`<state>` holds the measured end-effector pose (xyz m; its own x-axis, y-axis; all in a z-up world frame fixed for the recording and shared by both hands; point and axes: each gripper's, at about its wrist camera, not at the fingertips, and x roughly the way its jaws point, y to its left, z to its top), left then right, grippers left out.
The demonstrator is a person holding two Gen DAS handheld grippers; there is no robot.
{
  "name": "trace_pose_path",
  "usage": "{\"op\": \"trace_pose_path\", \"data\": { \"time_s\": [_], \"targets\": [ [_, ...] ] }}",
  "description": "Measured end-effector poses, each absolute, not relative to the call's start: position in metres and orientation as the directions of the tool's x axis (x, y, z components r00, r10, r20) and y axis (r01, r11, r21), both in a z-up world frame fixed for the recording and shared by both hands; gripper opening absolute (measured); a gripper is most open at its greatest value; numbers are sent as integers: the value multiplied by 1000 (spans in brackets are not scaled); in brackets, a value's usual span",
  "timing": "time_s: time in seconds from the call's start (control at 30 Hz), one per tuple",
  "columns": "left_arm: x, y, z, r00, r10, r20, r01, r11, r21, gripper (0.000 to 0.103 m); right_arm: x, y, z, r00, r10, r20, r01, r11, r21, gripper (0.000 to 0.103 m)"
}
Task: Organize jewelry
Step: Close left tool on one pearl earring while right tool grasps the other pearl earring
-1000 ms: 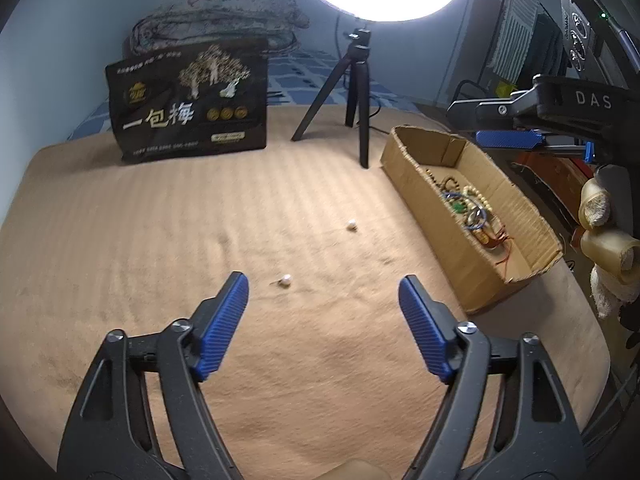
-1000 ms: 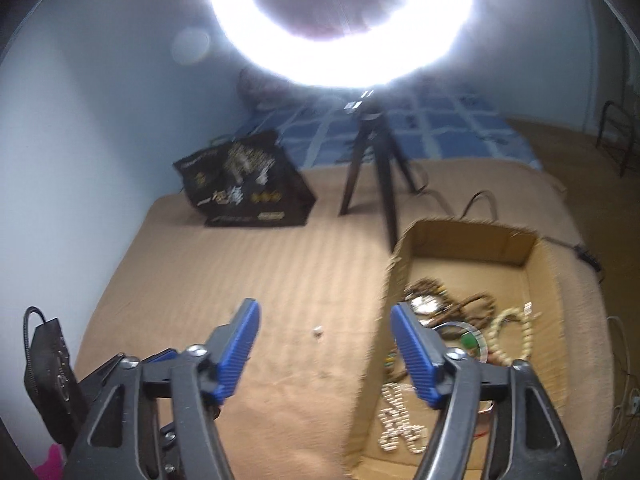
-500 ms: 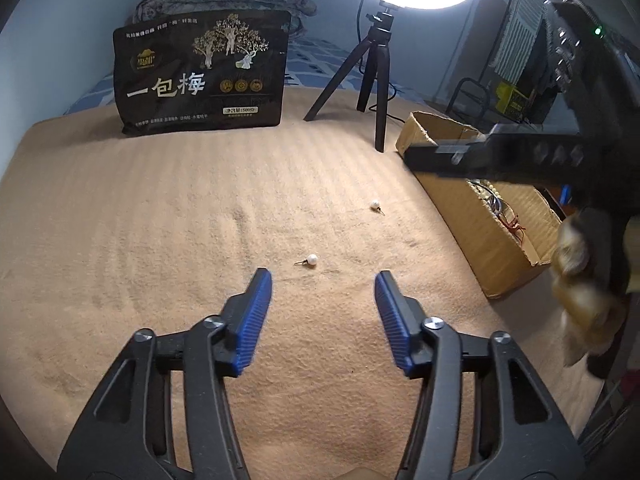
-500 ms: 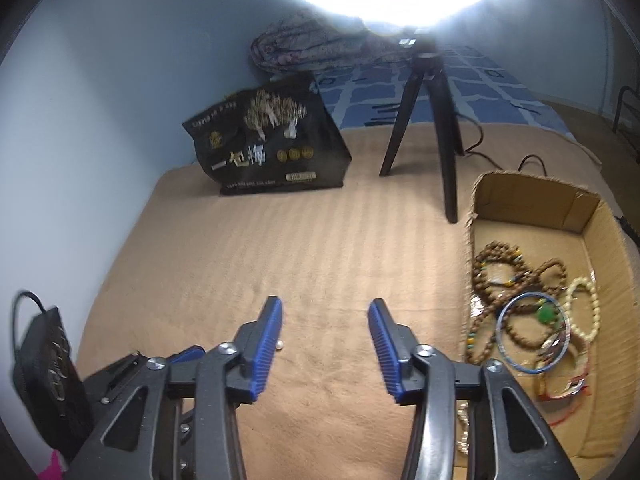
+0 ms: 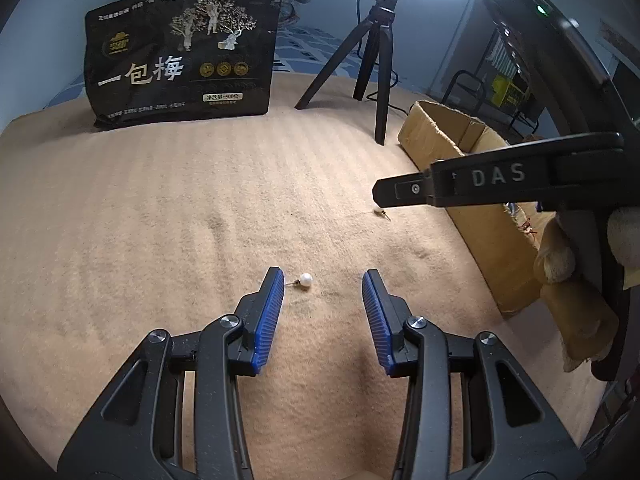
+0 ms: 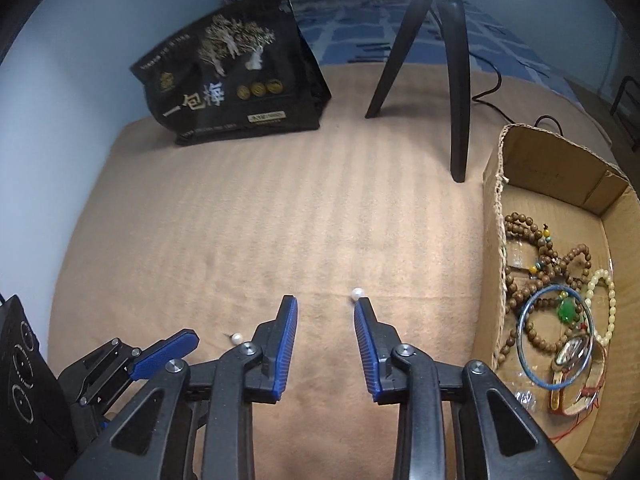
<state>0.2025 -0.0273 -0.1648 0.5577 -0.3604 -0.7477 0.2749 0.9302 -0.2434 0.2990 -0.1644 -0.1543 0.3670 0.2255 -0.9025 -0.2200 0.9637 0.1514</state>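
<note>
Our left gripper (image 5: 323,280) is spread wide and holds nothing, low over the blanket (image 5: 160,220); one pearl stud (image 5: 306,279) lies just inside its left finger. Right gripper (image 6: 326,308) also gapes, nothing held, second stud (image 6: 357,293) at its right fingertip. Box (image 6: 496,216) of bracelets (image 6: 554,332) sits to the right.

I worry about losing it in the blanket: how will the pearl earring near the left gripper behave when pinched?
The pearl earring is a small round bead on a thin post, so it probably rolls or pivots if nudged. It looks smooth and may slip from the ribbed blue pads. The soft tan blanket likely gives way, so it could sink in.
</note>
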Motion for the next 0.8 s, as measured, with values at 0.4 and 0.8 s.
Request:
{"op": "trace_pose_path", "data": {
  "time_s": [0.4, 0.8],
  "targets": [
    [217, -32, -182, 533, -353, -769, 273, 932, -238, 36, 317, -150, -170, 349, 105, -931, -225, 974, 25, 24],
    [226, -35, -185, 526, -343, -778, 266, 935, -233, 30, 324, -146, -186, 317, 49, -947, -224, 974, -25, 23]
  ]
}}
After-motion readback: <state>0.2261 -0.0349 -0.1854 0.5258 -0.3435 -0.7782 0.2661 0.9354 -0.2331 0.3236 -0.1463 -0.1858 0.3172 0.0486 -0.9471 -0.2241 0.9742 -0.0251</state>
